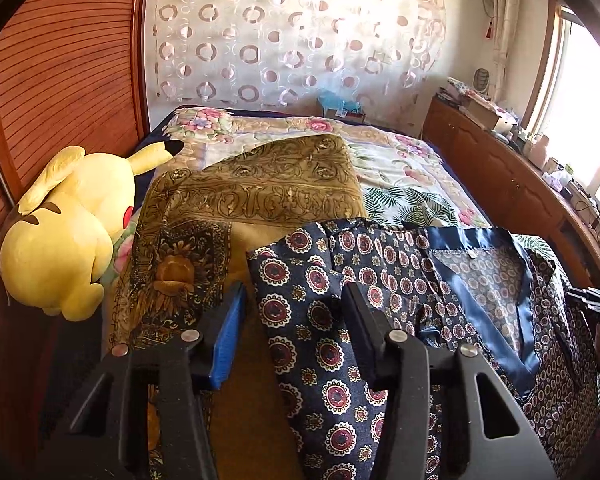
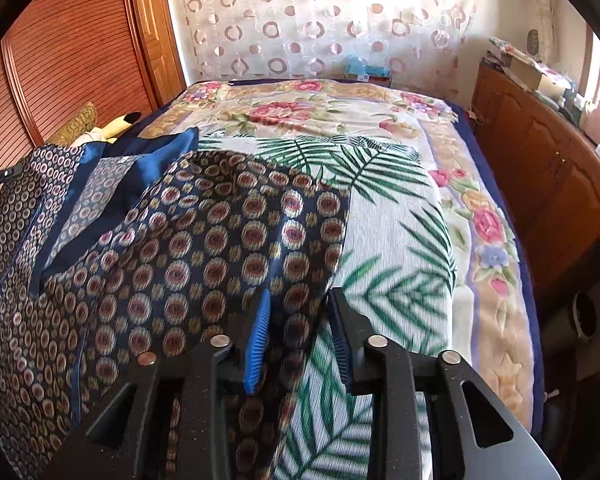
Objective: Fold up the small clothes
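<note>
A navy garment (image 1: 380, 248) printed with red and white medallions lies spread on the bed, its satin collar (image 1: 480, 236) open to the right. My left gripper (image 1: 292, 300) stands over the garment's left edge. That edge lies flat between the jaws, and the blue left pad (image 1: 226, 340) is clear of the cloth. In the right wrist view the same garment (image 2: 220, 232) rises in a hump. My right gripper (image 2: 298, 304) is shut on a bunched fold at its right edge, above a palm-leaf cloth (image 2: 400, 240).
A yellow plush toy (image 1: 68, 232) lies at the bed's left edge against a slatted wooden wardrobe (image 1: 60, 80). An olive-gold patterned cloth (image 1: 260, 184) lies behind the garment on the floral bedspread (image 2: 300, 108). A cluttered wooden cabinet (image 2: 540, 168) runs along the right.
</note>
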A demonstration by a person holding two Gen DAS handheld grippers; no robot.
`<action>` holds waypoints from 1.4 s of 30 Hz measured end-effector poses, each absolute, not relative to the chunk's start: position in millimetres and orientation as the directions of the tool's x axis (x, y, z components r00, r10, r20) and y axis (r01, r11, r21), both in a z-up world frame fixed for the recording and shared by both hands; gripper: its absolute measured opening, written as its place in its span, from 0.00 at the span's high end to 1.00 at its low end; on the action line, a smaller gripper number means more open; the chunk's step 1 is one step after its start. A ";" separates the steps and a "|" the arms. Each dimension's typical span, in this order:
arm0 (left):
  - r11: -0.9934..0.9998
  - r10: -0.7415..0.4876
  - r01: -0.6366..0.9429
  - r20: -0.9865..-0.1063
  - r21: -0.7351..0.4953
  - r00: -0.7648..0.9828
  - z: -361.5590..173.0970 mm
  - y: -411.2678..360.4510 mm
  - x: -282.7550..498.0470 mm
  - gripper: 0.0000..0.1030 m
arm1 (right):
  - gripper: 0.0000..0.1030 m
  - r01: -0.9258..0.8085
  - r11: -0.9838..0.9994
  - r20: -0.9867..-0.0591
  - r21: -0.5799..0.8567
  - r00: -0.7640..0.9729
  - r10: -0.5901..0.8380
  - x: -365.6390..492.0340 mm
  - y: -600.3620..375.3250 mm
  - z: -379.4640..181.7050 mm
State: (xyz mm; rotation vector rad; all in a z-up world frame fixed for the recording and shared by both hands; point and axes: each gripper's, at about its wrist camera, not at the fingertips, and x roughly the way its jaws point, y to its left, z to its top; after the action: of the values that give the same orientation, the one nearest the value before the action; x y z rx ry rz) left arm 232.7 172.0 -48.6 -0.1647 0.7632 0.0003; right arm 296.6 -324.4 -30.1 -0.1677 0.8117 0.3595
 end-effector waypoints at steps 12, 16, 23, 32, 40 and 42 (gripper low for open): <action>0.989 -0.083 -0.024 -0.687 -0.145 0.722 -46.5 166.7 232.4 0.69 | 0.84 -0.405 0.914 -0.751 -0.002 0.604 0.266 336.5 -307.2 -27.3; 0.991 -0.092 0.002 -0.665 -0.134 0.741 -38.2 160.0 224.7 0.94 | 0.96 -0.420 0.907 -0.742 -0.026 0.617 0.264 330.0 -301.6 -26.7; 0.986 -0.153 0.082 -0.608 -0.143 0.779 -14.6 138.3 200.7 0.98 | 0.98 -0.412 0.911 -0.633 -0.025 0.711 0.304 291.1 -298.5 2.6; 0.981 -0.189 0.138 -0.567 -0.133 0.802 -4.5 114.9 145.5 0.98 | 0.98 -0.417 0.909 -0.529 0.002 0.771 0.355 207.6 -308.6 18.0; 0.984 -0.164 0.096 -0.558 -0.149 0.813 -16.0 128.4 83.7 0.98 | 0.98 -0.394 0.919 -0.491 0.024 0.796 0.354 125.2 -329.0 -1.5; 0.984 -0.157 0.080 -0.552 -0.160 0.819 -18.5 132.1 65.8 0.98 | 0.98 -0.385 0.922 -0.487 0.039 0.798 0.354 105.7 -337.2 -7.0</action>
State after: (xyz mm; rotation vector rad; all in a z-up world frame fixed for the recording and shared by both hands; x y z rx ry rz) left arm 65.8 132.1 -18.5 -0.1319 0.5989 -0.1267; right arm 105.7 -337.2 -7.0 -0.0632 0.5104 0.3968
